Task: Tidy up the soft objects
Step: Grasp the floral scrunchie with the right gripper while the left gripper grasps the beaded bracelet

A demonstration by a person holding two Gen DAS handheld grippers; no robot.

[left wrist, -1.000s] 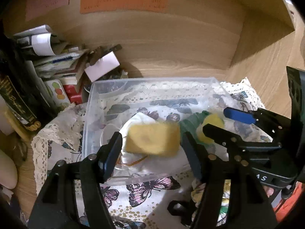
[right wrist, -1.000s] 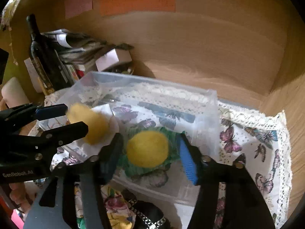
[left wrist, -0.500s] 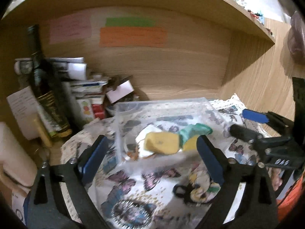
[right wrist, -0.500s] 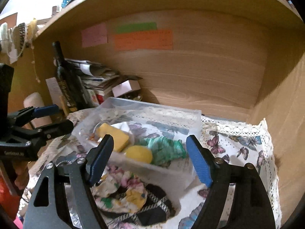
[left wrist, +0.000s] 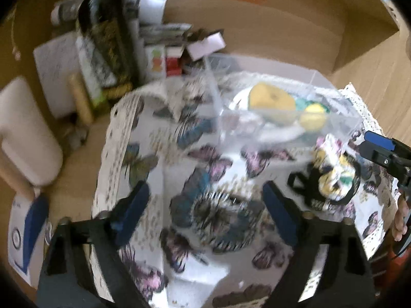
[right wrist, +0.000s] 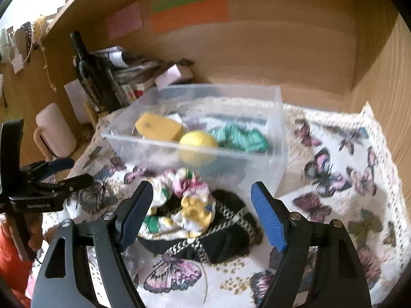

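Note:
A clear plastic bin (right wrist: 277, 118) stands on the butterfly cloth and holds a yellow sponge (right wrist: 159, 127), a yellow ball (right wrist: 197, 145) and a green cloth (right wrist: 239, 137). The bin also shows in the left wrist view (left wrist: 344, 118). In front of the bin lie a floral scrunchie (right wrist: 190, 195) and a black braided band (right wrist: 226, 233). My right gripper (right wrist: 203, 215) is open and empty, just before the scrunchie. My left gripper (left wrist: 205, 213) is open and empty over bare cloth, left of the scrunchie (left wrist: 331, 169).
A dark bottle (right wrist: 87, 69), stacked papers and boxes (right wrist: 133, 74) and a pale mug (right wrist: 55, 131) crowd the back left. Wooden shelf walls close the back and right. The butterfly cloth (right wrist: 334, 179) covers the shelf floor.
Both grippers let go of the sponge and ball in the bin, opened wide and pulled back. The left one swung left and tilted down over the cloth.

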